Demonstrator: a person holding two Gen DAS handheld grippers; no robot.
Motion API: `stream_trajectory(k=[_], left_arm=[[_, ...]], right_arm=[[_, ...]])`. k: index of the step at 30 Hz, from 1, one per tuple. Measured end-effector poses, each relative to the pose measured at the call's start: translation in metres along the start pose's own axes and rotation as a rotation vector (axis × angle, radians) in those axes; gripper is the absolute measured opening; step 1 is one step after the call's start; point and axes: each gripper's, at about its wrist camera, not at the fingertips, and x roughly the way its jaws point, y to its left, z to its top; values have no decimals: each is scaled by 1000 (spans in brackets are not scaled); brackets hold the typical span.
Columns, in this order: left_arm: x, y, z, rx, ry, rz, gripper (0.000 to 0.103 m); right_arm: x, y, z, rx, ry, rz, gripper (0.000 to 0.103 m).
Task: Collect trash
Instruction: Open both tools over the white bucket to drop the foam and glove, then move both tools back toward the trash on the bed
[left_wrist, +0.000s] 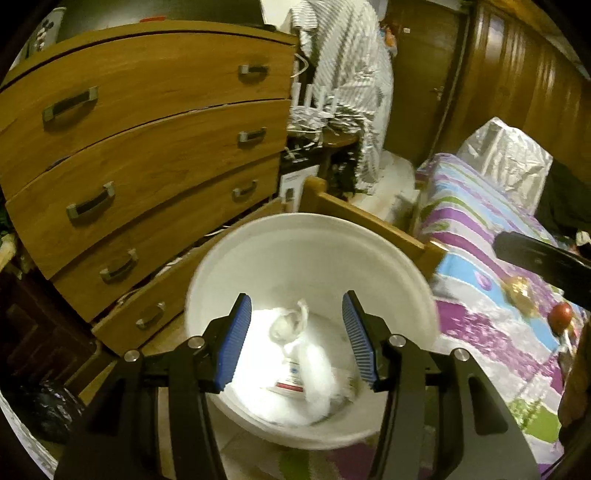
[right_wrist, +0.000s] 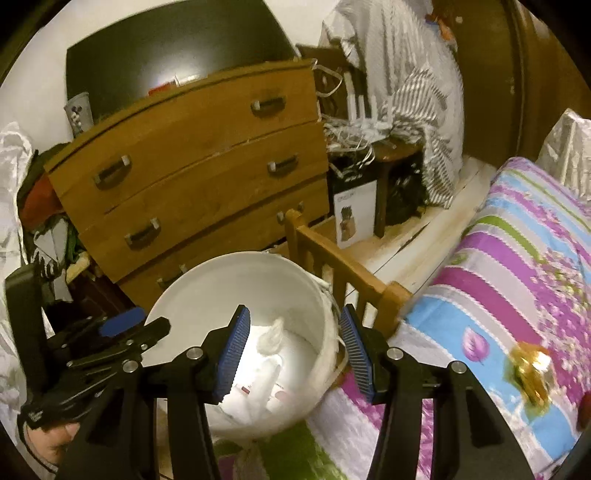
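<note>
A white bucket (left_wrist: 314, 240) stands on the floor between the dresser and the bed. Crumpled white plastic trash (left_wrist: 291, 325) and a labelled container (left_wrist: 290, 384) lie at its bottom. My left gripper (left_wrist: 297, 343) hangs open above the bucket's mouth, with nothing between its blue pads (left_wrist: 236, 339). In the right wrist view my right gripper (right_wrist: 293, 354) is open and empty over the bucket's (right_wrist: 236, 280) right rim, and the left gripper (right_wrist: 144, 325) shows at the left. A gold wrapper (right_wrist: 532, 373) lies on the bedspread, also seen as the gold wrapper (left_wrist: 519, 291) in the left wrist view, next to a red round object (left_wrist: 561, 314).
A wooden dresser (left_wrist: 147, 147) with several drawers stands close behind the bucket. A wooden bed frame (right_wrist: 347, 273) borders the bucket's right side, with the striped floral bedspread (right_wrist: 498, 258) beyond. A cluttered small table (right_wrist: 391, 155) and a box (right_wrist: 354, 218) stand behind. Clothes pile at the left (right_wrist: 48, 221).
</note>
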Motion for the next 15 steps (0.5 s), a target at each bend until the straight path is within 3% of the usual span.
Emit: stream_trajectory(k=[6,15], left_arm=[[-10,-63,-23,82,16,-119,49],[-3,-218,-85,284,150,-375,49]], right_arm=[[-91,-48,-68,57,-92,-63,53],[-229,-189,-240,333,-115,-275,53]])
